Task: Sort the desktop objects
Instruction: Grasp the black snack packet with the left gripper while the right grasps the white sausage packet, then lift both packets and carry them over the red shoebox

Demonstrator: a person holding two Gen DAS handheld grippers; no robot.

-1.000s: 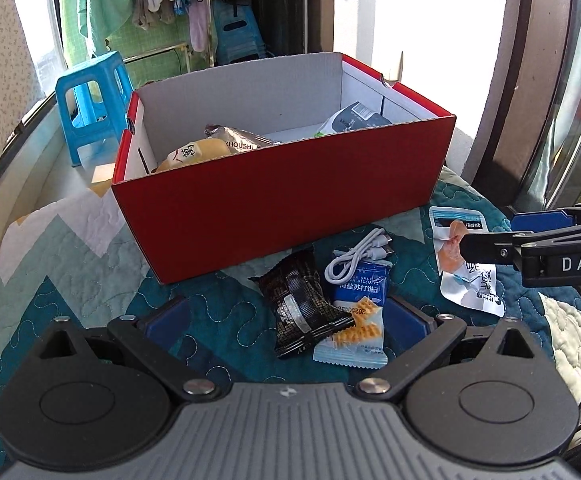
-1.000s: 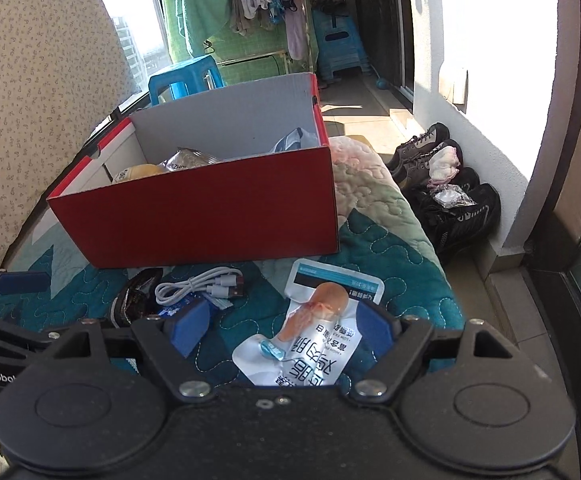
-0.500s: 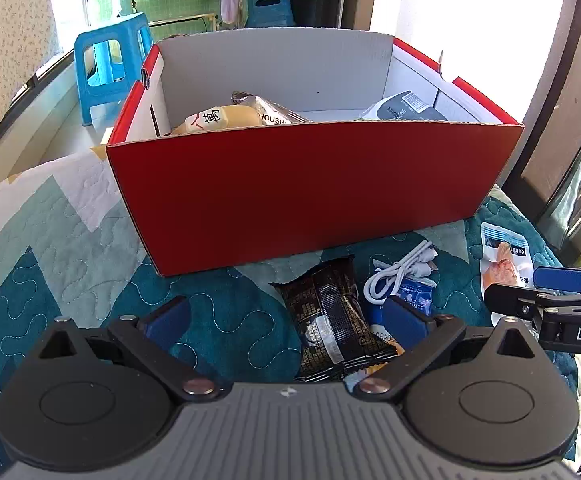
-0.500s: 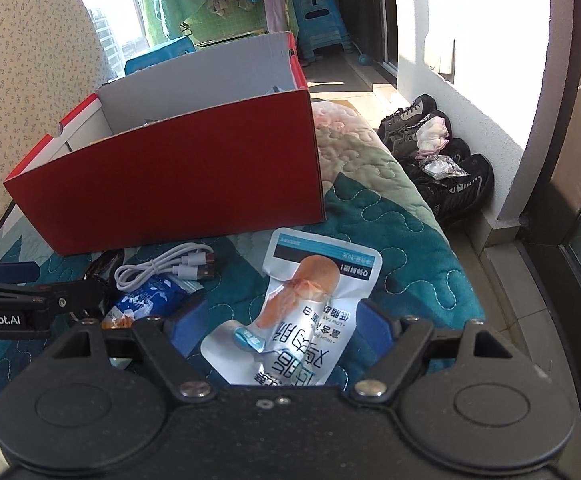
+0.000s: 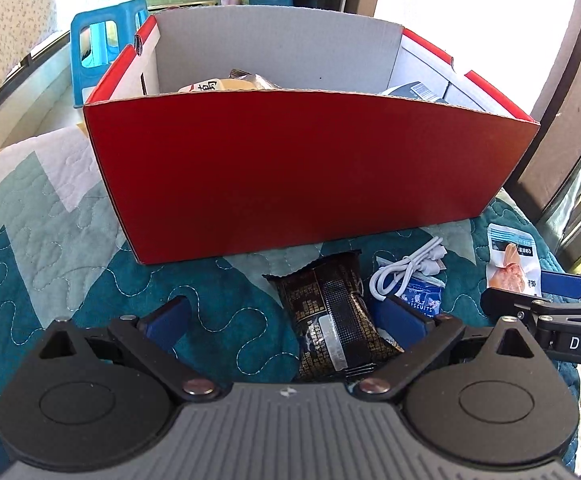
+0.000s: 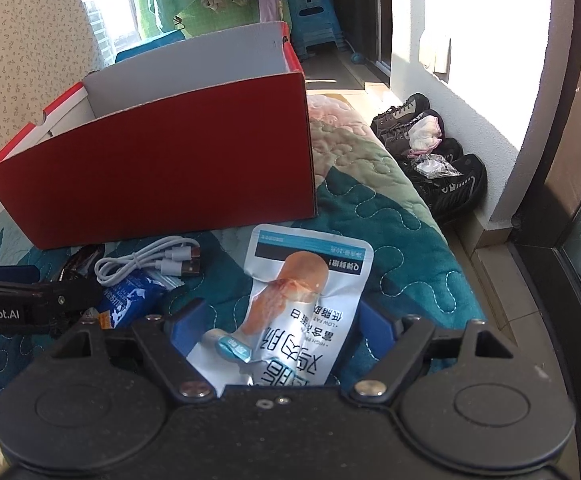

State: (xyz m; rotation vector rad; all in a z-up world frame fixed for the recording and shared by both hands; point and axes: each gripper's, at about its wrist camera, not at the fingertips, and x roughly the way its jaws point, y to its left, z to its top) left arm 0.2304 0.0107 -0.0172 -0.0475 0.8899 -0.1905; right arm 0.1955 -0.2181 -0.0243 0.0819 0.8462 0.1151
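Red box [image 5: 290,176]: some packets inside. Before it, unsorted: black packet [image 5: 332,312], cable [image 6: 150,260], blue packet [image 6: 134,298], white pouch [image 6: 302,300]. Both claws, left [image 5: 286,316] and right [image 6: 278,326], gaped empty.

Black snack packet [image 5: 332,316] before red box [image 5: 306,176]

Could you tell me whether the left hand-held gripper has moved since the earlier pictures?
Yes. The left hand-held gripper has moved closer to the red box and lower, now straddling the black snack packet.

Box [image 5: 310,168] contents mostly hidden behind front wall.
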